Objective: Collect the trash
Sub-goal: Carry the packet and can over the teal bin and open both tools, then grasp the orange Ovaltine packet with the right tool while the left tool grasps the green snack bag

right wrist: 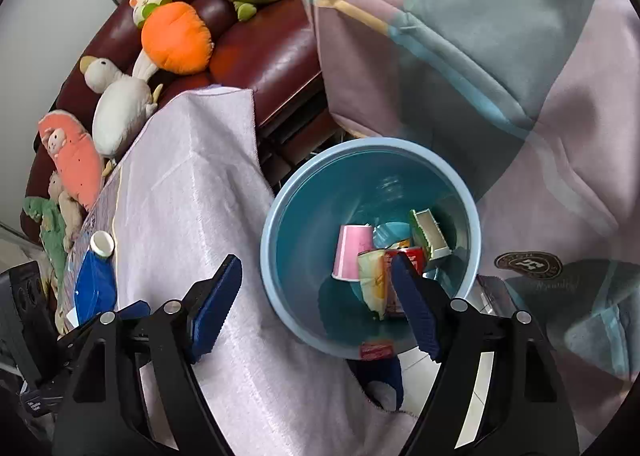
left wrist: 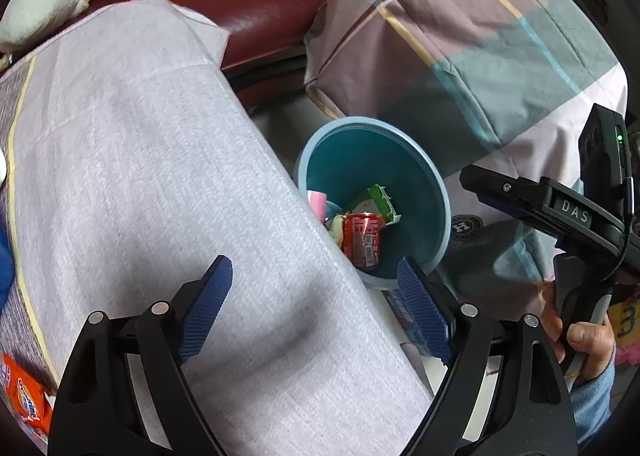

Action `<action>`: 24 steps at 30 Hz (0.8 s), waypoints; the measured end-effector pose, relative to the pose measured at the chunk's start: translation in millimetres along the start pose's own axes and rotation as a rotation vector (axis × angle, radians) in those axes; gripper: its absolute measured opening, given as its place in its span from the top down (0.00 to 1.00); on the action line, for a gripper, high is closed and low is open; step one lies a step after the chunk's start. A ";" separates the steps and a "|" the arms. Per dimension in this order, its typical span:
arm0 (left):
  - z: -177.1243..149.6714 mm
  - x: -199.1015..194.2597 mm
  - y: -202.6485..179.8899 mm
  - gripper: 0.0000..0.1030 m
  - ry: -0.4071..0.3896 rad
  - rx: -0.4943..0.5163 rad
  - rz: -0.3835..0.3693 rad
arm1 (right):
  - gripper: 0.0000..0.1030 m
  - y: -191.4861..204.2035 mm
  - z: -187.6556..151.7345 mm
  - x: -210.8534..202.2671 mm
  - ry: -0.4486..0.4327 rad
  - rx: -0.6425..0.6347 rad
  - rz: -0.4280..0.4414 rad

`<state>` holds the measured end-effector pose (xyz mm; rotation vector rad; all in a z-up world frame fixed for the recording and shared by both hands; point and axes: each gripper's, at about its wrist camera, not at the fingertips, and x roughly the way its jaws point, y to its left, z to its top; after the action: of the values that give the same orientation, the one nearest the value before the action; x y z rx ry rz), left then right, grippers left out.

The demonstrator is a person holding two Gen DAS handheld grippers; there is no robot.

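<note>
Hanging spread and empty, both grippers, left (left wrist: pixel 316 308) and right (right wrist: pixel 320 304), face the blue bin (right wrist: pixel 276 223) holding a red can (left wrist: pixel 362 240). The orange snack packet (left wrist: pixel 28 404), near left, looks light, crinkly; pinch its edge.

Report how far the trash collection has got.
Done: the blue bin already holds a pink cup, a red can, a green carton and a wrapper. In hand: nothing; the left gripper and right gripper are both open and empty. Left: seemingly the orange packet and the blue bottle on the cloth-covered table.
</note>
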<state>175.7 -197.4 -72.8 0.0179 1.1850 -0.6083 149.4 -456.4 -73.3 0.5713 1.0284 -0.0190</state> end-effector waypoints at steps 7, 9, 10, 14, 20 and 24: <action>-16.7 -23.2 15.4 0.15 -0.033 -0.031 -0.006 | 0.28 26.2 -12.2 -10.9 0.003 -0.036 -0.008; -23.0 -32.4 21.8 0.15 -0.048 -0.043 -0.006 | 0.28 36.3 -16.8 -12.6 0.007 -0.050 -0.005; -27.0 -37.9 25.9 0.15 -0.057 -0.050 -0.003 | 0.28 41.8 -19.7 -13.4 0.010 -0.059 -0.002; -42.2 -56.8 43.9 0.14 -0.083 -0.086 0.007 | 0.28 64.6 -31.1 -13.2 0.029 -0.098 0.007; -66.5 -86.8 73.7 0.14 -0.124 -0.139 0.034 | 0.28 107.5 -51.0 -8.4 0.060 -0.163 0.030; -86.4 -111.8 101.1 0.14 -0.162 -0.185 0.067 | 0.28 141.8 -65.9 -2.8 0.087 -0.220 0.040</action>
<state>120.8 -36.0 -39.8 -0.1456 1.0748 -0.4314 134.2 -305.8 -34.0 0.3948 1.0875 0.1539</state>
